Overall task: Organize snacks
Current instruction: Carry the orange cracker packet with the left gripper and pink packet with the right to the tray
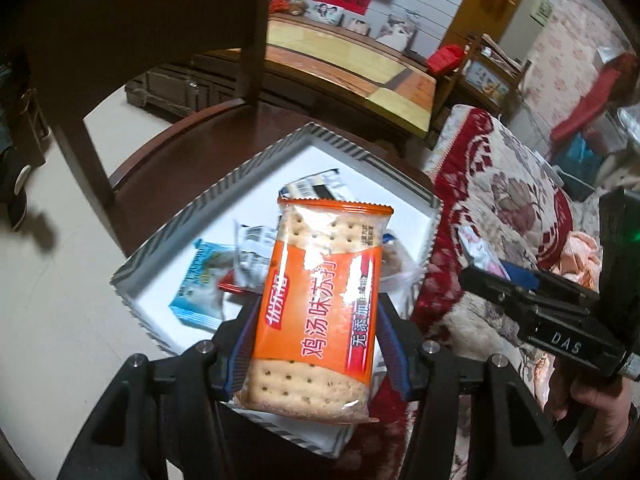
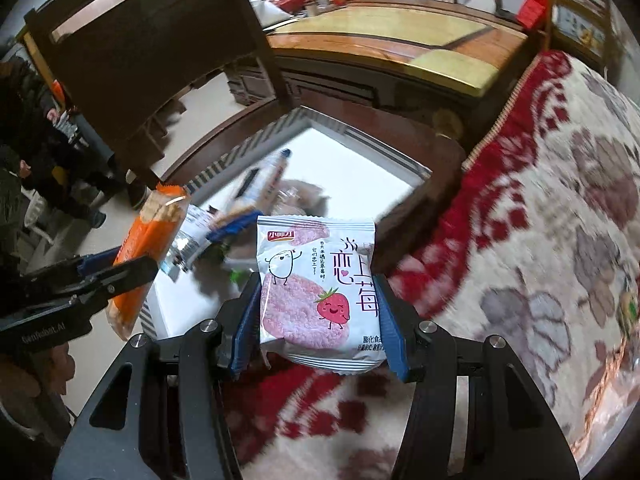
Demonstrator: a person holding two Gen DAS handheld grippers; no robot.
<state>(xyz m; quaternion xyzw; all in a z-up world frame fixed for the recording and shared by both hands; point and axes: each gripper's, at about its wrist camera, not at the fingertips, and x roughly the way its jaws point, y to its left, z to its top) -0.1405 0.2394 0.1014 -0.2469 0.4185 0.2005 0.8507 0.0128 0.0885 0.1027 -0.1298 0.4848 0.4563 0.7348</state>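
Orange plastic-wrapped cracker packet, perforated biscuits showing through clear ends, sits clamped in the left gripper at lower centre. White strawberry rice-cake pouch is pinched by the right gripper above the striped-rim white tray.

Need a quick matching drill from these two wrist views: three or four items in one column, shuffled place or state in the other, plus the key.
Column 1
1. orange cracker pack
2. strawberry snack pack
3. blue-and-white packet
4. striped-rim box

Column 2
A. lying inside the box
B. clamped in the right gripper
C. resting on the dark wooden chair seat
D. clamped in the left gripper

Pairs: 1-D, 2-B, 3-A, 4-C
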